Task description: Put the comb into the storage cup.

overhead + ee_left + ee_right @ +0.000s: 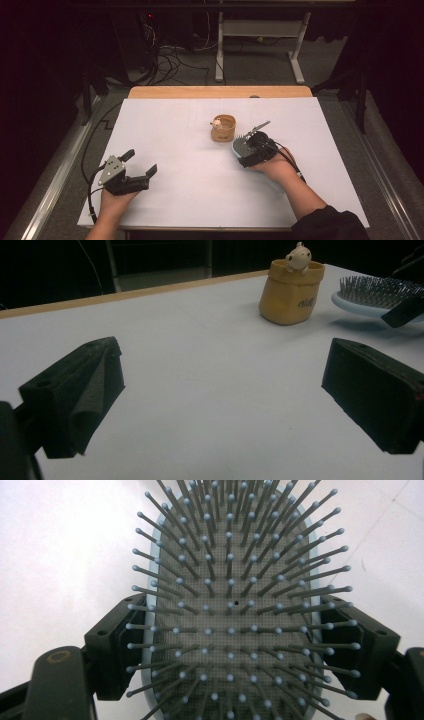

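Observation:
A light blue hairbrush [230,605] with grey bristles lies bristles-up between the jaws of my right gripper [237,647], which press on both edges of its head. In the high view this right gripper [250,147] holds the hairbrush [241,145] right of centre, just off the table. Beside it stands a yellow-brown pouch [223,129] with a small pale figure [298,255] at its rim. My left gripper [141,161] rests at the near left, jaws wide apart with nothing between them. The left gripper view [220,395] looks toward the pouch [291,290] and hairbrush [375,292].
A white sheet [190,190] covers the table, and a wooden edge [220,92] shows at the far side. Beyond it, cables [170,60] lie on the floor near a white desk frame [260,35]. The surroundings are dark.

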{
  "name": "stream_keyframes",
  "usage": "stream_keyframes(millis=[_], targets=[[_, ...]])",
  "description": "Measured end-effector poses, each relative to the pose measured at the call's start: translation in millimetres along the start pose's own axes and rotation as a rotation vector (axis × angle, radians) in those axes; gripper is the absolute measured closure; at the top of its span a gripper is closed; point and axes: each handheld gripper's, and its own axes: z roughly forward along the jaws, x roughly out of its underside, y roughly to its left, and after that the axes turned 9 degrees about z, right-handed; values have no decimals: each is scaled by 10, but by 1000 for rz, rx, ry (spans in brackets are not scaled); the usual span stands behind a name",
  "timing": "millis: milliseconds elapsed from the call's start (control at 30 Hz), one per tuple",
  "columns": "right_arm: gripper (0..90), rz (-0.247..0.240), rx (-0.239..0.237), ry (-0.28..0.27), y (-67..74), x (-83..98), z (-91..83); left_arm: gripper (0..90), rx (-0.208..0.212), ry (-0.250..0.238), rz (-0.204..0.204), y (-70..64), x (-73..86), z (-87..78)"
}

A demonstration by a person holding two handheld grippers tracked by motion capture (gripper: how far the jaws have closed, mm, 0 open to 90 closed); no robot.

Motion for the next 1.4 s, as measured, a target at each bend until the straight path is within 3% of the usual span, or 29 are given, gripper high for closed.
stream_keyframes(millis=[400, 1067, 1400], targets=[[204, -4, 3, -76, 6, 87, -211, 35, 8, -8, -12, -2, 2, 10], [204, 25, -20, -325, -15, 308, -460, 4, 43, -16, -22, -27, -24, 34], [204, 40, -22, -421, -25, 415, -508, 3, 30, -16, -26, -42, -4, 30]])
